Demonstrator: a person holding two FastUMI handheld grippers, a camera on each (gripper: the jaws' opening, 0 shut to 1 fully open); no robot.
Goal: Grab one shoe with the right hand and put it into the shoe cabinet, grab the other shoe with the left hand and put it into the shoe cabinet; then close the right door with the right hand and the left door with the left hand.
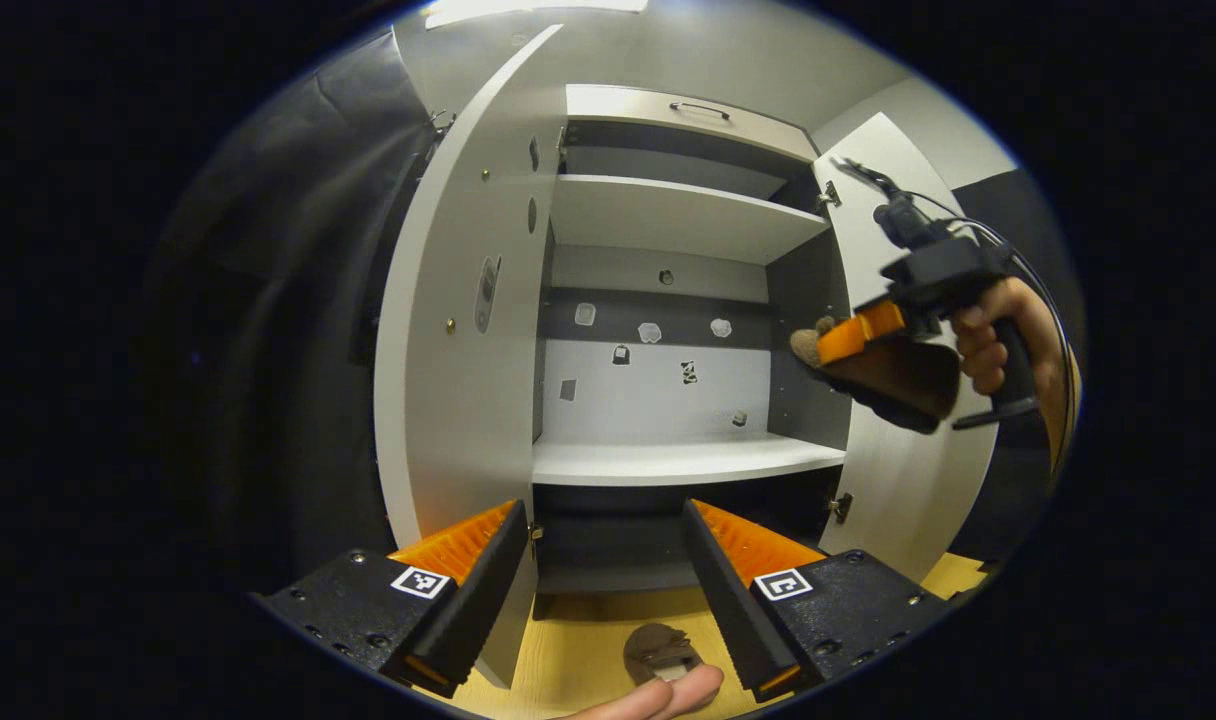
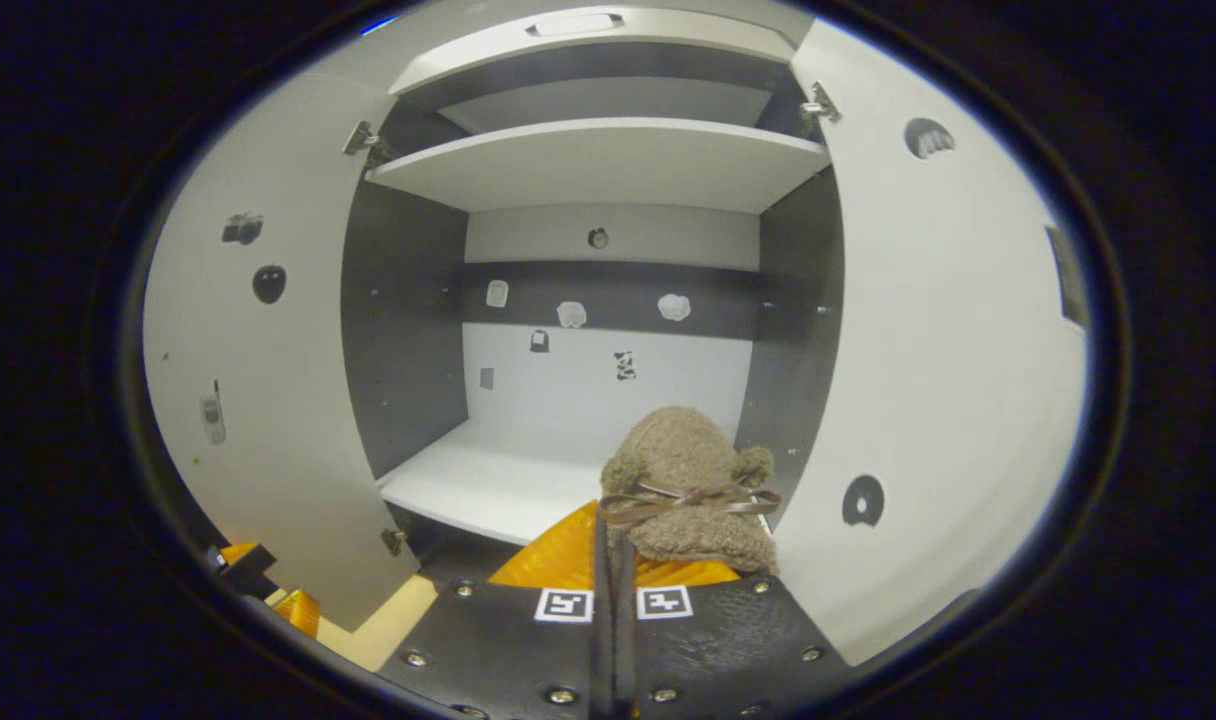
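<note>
The white shoe cabinet [image 1: 668, 460] stands with both doors swung wide. My left gripper [image 1: 601, 510] is open and holds nothing, aimed at the cabinet's lower part. Below it, a brown fuzzy shoe [image 1: 658, 645] lies on the wooden floor [image 1: 578, 640], with a person's fingertip [image 1: 658, 697] just in front of it. To the right, a hand carries my right gripper [image 1: 830, 345], shut on the other brown shoe [image 1: 893, 375] beside the right door [image 1: 908, 480]. In the right gripper view this shoe [image 2: 688, 480] sits in the right gripper [image 2: 608, 520], in front of the middle shelf [image 2: 488, 480].
The left door [image 1: 458, 350] and the right door [image 2: 928, 350] flank the opening. An upper shelf [image 2: 608, 160] spans the cabinet, and a drawer with a handle [image 1: 698, 108] tops it. Small stickers dot the back wall. My left gripper [image 2: 258, 580] shows low beside the left door [image 2: 258, 400].
</note>
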